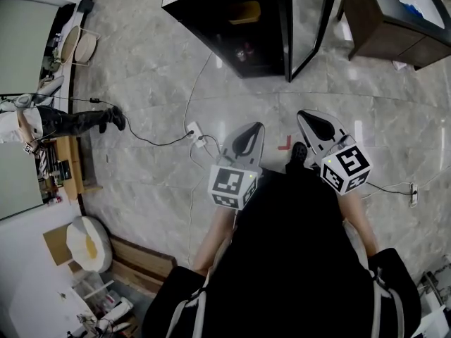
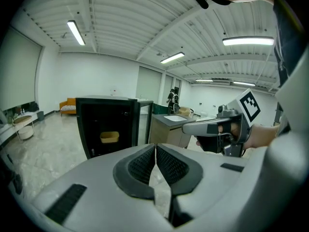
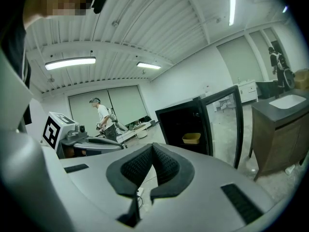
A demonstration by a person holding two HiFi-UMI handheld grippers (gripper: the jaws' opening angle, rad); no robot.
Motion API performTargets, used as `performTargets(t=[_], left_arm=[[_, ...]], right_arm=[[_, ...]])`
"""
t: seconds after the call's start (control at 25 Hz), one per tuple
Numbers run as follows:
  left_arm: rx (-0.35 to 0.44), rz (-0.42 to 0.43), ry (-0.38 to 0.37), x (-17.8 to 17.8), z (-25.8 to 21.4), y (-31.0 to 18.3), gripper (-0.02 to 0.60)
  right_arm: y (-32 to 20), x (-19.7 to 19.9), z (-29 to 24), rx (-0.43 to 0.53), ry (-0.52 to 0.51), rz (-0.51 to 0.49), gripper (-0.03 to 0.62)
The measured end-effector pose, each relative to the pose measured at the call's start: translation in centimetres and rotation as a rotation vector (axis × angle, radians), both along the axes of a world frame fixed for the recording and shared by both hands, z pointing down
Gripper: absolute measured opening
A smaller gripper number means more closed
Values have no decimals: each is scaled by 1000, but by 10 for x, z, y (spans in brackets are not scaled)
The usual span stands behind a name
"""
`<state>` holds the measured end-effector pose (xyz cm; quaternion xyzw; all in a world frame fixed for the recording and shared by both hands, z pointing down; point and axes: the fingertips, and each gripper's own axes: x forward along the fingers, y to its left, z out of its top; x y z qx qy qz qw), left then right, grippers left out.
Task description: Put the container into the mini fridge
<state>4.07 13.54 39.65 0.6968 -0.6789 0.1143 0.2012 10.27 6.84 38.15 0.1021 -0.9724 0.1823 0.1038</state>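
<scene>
my left gripper (image 2: pixel 155 151) and right gripper (image 3: pixel 152 151): jaws pressed together, holding nothing, well back from mini fridge (image 1: pixel 211 5). yellow container (image 1: pixel 244 13) sits inside mini fridge, door (image 1: pixel 310 20) open. risk: stepping closer, feet snag cable (image 1: pixel 184 104) before mini fridge.

No legible text, label or number — none anywhere
</scene>
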Motion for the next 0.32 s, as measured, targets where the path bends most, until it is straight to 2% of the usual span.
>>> performTargets(t=[0.32], left_arm=[[1,0,2,3,2,-8,40]], right_arm=[[-3,5,4,1,6,-5,18]])
